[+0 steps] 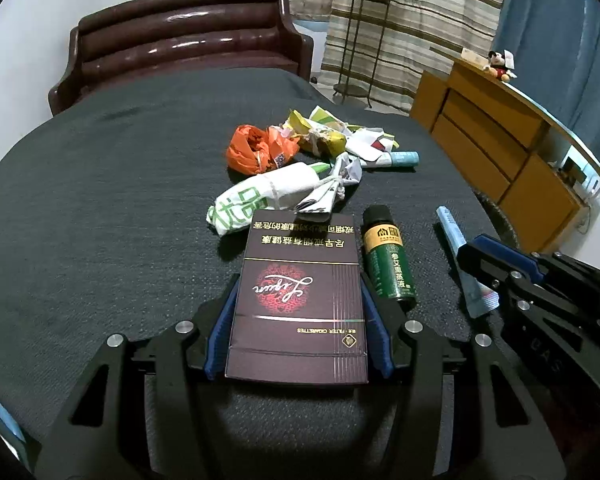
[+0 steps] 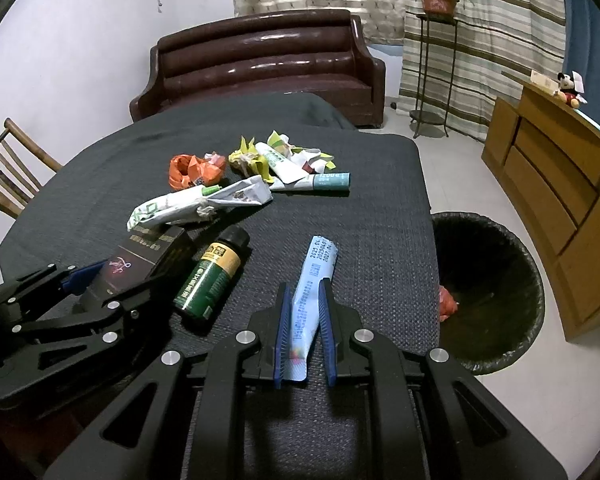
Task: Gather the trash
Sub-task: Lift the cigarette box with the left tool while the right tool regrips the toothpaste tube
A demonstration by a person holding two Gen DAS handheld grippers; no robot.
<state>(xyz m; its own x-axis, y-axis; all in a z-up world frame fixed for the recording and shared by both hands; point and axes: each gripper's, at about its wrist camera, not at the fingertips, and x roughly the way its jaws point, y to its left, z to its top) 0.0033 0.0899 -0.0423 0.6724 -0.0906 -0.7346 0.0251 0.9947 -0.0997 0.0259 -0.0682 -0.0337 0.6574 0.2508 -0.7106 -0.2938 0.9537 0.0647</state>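
A dark maroon cigarette box (image 1: 300, 300) lies on the grey-clothed table (image 1: 120, 200), and my left gripper (image 1: 300, 280) is shut on it with both blue pads against its long sides. The right wrist view shows the same box (image 2: 140, 256) in the left gripper (image 2: 116, 276) at lower left. My right gripper (image 2: 305, 286) is shut on a flattened pale blue packet (image 2: 316, 264) that sticks out forward. A green spray bottle (image 1: 386, 256) lies on its side between the two grippers. Beyond it sit a white wrapped bundle (image 1: 268, 196), an orange bag (image 1: 256, 148) and crumpled wrappers (image 1: 328, 136).
A black-lined waste bin (image 2: 540, 292) stands on the floor just past the table's right edge, with orange trash (image 2: 447, 304) in it. A brown sofa (image 2: 268, 68) stands behind the table, a wooden cabinet (image 2: 552, 184) at right and a wooden chair (image 2: 16, 168) at left.
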